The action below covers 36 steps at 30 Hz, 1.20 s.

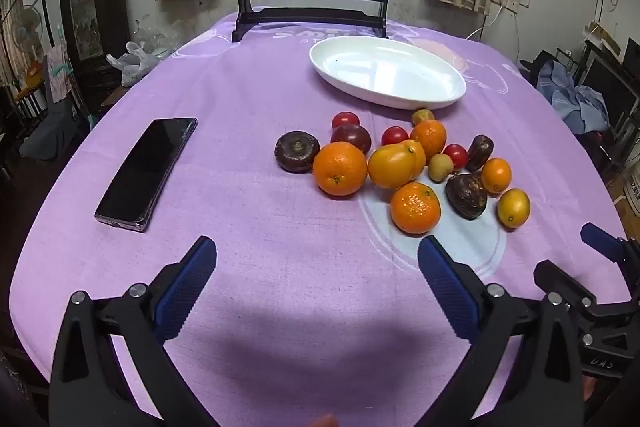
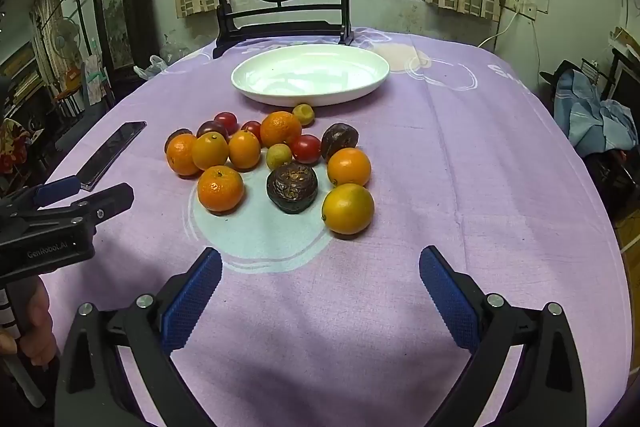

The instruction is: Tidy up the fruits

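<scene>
We hold both grippers over the counter (image 2: 460,155) w/ purple cloth: left gripper (image 1: 316,255) fingers spread wide, nothing btwn them; right gripper (image 2: 320,263) same, released. Fruits (image 2: 272,163) sit in a loose pile mid-counter, just in front of the white plate (image 2: 376,77), ahead of both grippers. Phone (image 1: 146,173) lies well left of the pile.

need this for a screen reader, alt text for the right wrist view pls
The open right gripper hovers over a purple tablecloth, facing a fruit pile before an empty white dish; the left gripper sits at left.
</scene>
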Tool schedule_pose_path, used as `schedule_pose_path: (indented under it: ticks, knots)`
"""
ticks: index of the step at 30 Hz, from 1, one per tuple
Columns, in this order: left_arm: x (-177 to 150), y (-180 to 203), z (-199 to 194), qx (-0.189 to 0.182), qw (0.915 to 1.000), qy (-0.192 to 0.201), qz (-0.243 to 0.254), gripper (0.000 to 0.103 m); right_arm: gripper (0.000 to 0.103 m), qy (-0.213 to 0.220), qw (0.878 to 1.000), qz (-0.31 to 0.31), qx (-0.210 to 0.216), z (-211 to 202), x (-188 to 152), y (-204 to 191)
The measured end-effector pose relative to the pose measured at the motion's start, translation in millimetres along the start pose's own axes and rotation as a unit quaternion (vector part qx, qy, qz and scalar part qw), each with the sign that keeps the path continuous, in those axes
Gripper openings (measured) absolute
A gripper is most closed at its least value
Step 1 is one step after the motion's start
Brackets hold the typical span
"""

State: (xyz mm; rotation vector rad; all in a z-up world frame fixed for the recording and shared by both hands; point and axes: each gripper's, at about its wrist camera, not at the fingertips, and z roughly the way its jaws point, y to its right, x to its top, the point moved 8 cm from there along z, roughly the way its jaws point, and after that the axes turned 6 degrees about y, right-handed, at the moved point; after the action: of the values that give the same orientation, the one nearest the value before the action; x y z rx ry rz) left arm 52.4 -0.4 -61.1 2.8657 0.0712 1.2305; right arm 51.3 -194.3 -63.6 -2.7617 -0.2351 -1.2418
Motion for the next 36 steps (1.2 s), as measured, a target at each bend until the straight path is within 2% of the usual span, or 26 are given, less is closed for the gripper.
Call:
schedule_pose_path:
  ticks: [3,15,36]
  knots:
    - [0.6,-0.1,3.1,-0.002,1.0,-0.008,0.003,0.099,0.1,0.001,1.0,0.0,0.001,-3.4,1.5,1.6]
    - [2.1,-1.2,-4.3,0.017,0.9995,0.024,0.014,0.099,0.1,-0.004,1.0,-0.006,-0.009,-0.4,-1.7,-0.4]
    - [-2.5,2.4,-2.5,0.016,0.9996,0.013,0.019,0.099,0.1,-0.003,1.0,-0.019,-0.015,-0.9,-4.2,-3.8]
